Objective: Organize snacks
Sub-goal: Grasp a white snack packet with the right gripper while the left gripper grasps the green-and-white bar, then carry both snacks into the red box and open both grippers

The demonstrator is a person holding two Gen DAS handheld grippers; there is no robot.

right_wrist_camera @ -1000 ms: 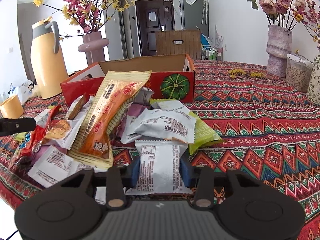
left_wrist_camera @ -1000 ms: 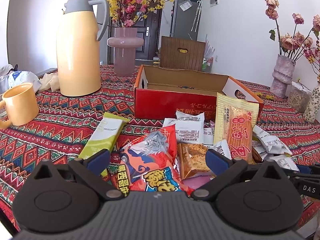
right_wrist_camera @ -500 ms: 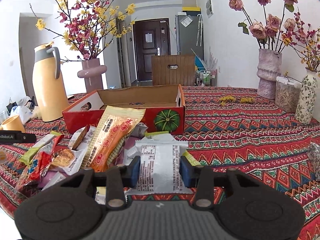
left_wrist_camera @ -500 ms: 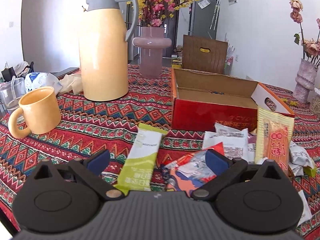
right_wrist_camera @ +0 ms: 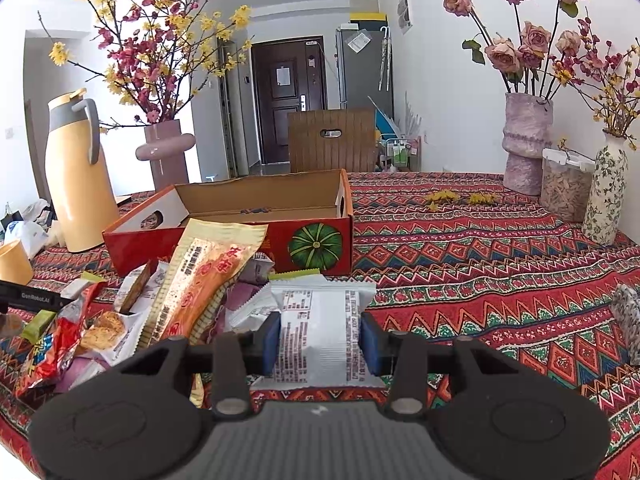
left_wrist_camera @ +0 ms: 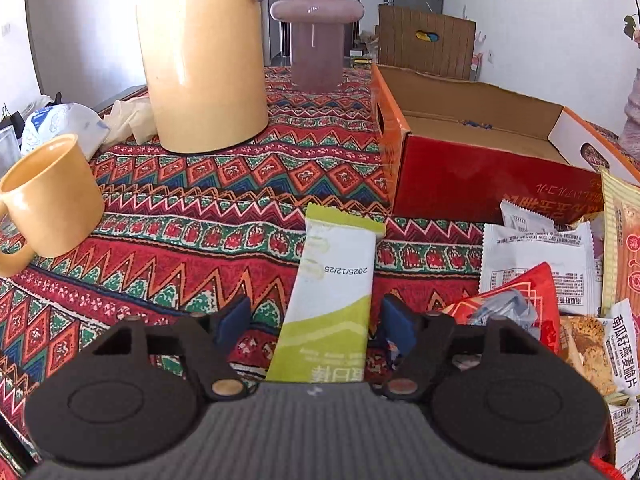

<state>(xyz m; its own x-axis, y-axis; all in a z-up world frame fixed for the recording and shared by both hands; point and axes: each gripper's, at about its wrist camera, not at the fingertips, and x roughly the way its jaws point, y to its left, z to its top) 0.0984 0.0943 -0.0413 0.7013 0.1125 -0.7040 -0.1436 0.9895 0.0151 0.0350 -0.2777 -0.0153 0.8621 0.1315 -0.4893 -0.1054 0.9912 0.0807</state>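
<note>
A green-and-white snack packet (left_wrist_camera: 334, 280) lies flat on the patterned cloth, left of the snack pile (left_wrist_camera: 536, 276). My left gripper (left_wrist_camera: 316, 320) straddles its near end. The jaws are closing, and a gap remains between each blue pad and the packet. My right gripper (right_wrist_camera: 320, 344) is shut on a white printed snack packet (right_wrist_camera: 320, 320), held just above the pile. Behind the pile stands the open red cardboard box (right_wrist_camera: 316, 244), also in the left wrist view (left_wrist_camera: 480, 184); little shows inside it. A long orange packet (right_wrist_camera: 208, 280) leans on the pile.
A yellow thermos jug (left_wrist_camera: 200, 60), a yellow mug (left_wrist_camera: 52, 200) and a mauve vase (left_wrist_camera: 316, 32) stand to the left and behind. A stone vase (right_wrist_camera: 526, 144), a lidded jar (right_wrist_camera: 564, 184) and a floral vase (right_wrist_camera: 606, 192) line the far right edge.
The left gripper moved left off the pile to the green-and-white packet, and its jaws narrowed around it. The right gripper tilted up slightly, still gripping the white packet.
</note>
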